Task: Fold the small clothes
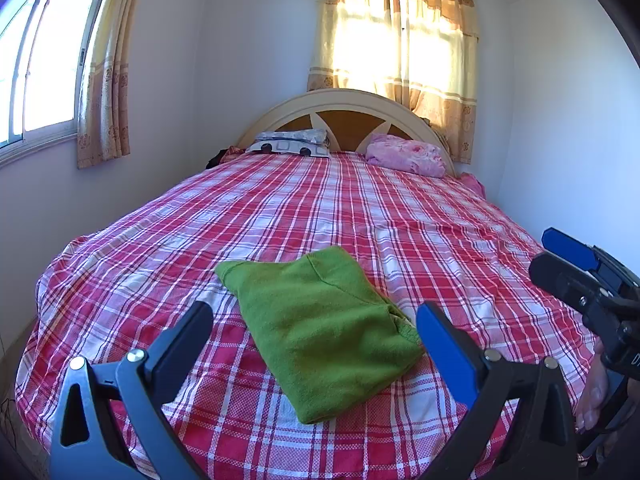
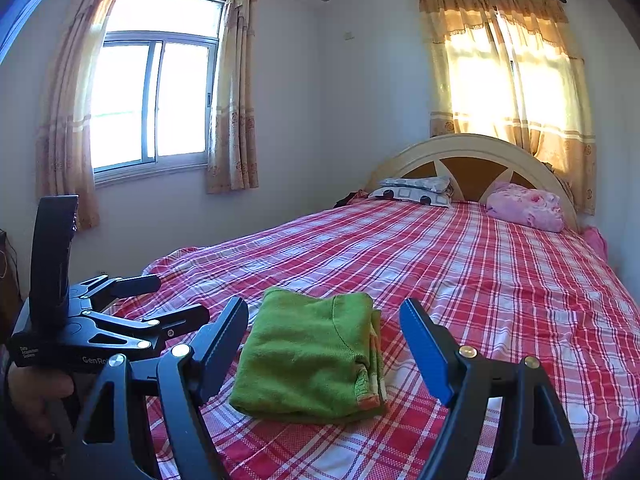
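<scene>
The green garment [image 1: 320, 332] lies folded near the foot edge of the bed [image 1: 360, 208]. Left gripper [image 1: 316, 340] and right gripper [image 2: 324, 344] have fingers apart, seemingly touching nothing.

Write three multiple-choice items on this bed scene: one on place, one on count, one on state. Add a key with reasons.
1. Where does the green garment lie?
A. on the plaid bedspread
B. on a pillow
C. on the floor

2. How many pillows are at the headboard?
A. one
B. two
C. four

3. What state is the green garment in?
A. spread flat
B. hanging
C. folded into a compact stack

Key: A, it rests on the plaid; B, a patterned pillow and a pink pillow; C, layered edges show at one end.
</scene>
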`<state>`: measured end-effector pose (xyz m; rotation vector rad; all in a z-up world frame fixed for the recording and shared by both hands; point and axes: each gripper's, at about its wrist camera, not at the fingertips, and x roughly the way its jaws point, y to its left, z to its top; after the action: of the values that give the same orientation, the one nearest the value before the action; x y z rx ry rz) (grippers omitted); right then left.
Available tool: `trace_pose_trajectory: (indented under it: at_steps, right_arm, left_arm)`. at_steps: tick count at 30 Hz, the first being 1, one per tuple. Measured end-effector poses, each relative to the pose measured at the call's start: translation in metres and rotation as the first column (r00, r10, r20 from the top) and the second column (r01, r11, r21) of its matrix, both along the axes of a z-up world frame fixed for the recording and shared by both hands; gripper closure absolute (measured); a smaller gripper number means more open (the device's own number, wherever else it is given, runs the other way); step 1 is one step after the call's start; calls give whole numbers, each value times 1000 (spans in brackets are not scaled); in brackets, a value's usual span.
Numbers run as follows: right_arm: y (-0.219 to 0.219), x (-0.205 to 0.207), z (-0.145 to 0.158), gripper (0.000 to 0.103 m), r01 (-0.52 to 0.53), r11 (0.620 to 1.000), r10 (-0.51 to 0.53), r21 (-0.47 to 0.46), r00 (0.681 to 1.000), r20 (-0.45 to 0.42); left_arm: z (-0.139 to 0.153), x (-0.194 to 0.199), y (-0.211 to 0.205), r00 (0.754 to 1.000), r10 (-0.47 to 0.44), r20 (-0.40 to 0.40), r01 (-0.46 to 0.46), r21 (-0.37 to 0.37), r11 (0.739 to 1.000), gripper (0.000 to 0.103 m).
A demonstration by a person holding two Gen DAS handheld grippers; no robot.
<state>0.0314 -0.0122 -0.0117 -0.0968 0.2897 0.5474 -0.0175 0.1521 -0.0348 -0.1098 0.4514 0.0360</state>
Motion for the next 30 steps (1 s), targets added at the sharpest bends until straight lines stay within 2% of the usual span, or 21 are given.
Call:
trace_pose_trajectory:
  at_steps: [13, 19, 30]
  right_arm:
    - [0, -2, -2, 24, -10, 1000, 10, 6, 1000, 10]
    - [-3, -4, -2, 24, -8, 1000, 8, 12, 1000, 24]
    - [-3, -6, -5, 24, -29, 1000, 29, 11, 999, 29]
  left_arm:
    - [-2, 1, -2, 999, -27, -20, 28, 10, 1000, 0]
    - [0, 2, 2, 1000, -23, -5, 23, 3, 1000, 0]
    - [-4, 7, 7, 1000, -1, -24, 1, 8, 1000, 0]
